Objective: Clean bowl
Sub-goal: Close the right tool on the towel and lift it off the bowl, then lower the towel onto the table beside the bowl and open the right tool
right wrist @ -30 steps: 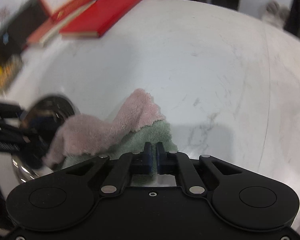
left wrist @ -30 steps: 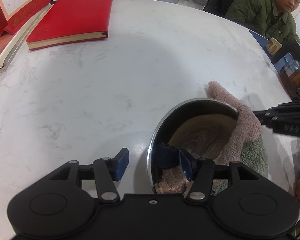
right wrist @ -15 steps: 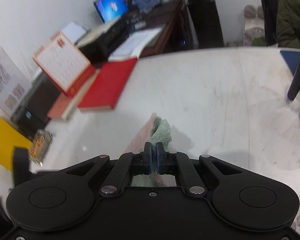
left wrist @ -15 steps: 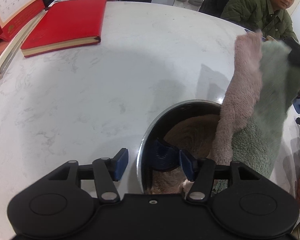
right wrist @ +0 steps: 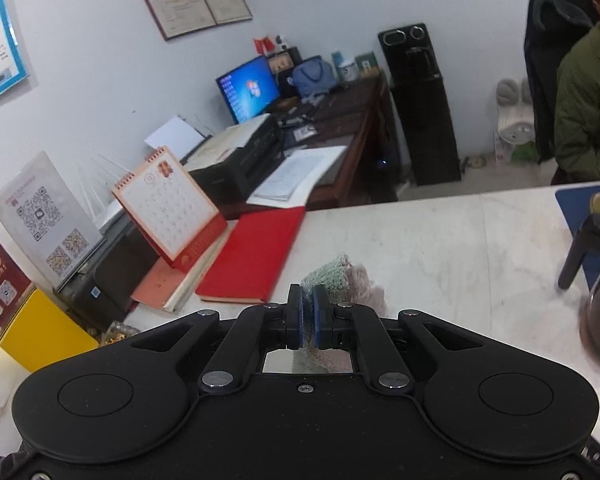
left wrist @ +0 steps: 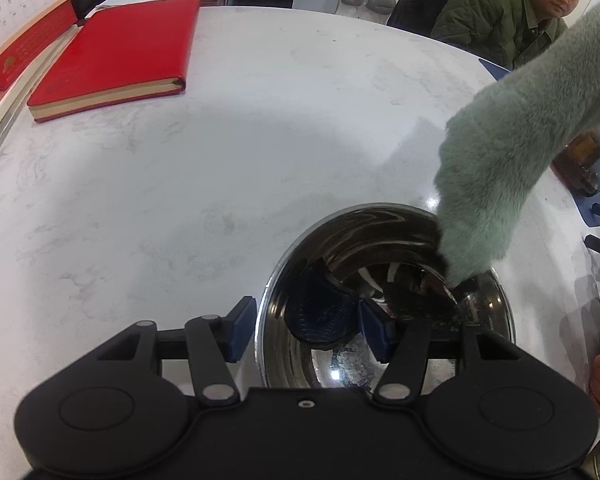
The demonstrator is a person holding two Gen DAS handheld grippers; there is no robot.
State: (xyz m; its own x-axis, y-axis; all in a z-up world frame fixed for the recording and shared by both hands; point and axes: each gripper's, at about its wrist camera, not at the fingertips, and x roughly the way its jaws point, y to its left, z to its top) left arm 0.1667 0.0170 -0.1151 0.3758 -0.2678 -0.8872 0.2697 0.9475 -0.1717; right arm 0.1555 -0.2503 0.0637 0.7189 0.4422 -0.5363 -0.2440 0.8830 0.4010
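Steel bowl (left wrist: 384, 304) upright on white marble bench (left wrist: 180, 180), near front edge in left wrist view. Left claw (left wrist: 306, 330) half open, straddling bowl's near-left rim: one blue pad outside wall, other inside; contact w/ rim can't be told for sure. Right claw (right wrist: 308, 316) clamped tight on fluffy cloth (right wrist: 332, 276), green & pink sides poking out past pads. In left view cloth (left wrist: 512, 152) hangs from upper right, lower tip dipping into bowl at far-right rim. Red notebook (left wrist: 116, 56) and desk calendar (right wrist: 168, 204) far left on bench, well apart from bowl. Seated person in green jacket (left wrist: 496, 20) beyond bench.
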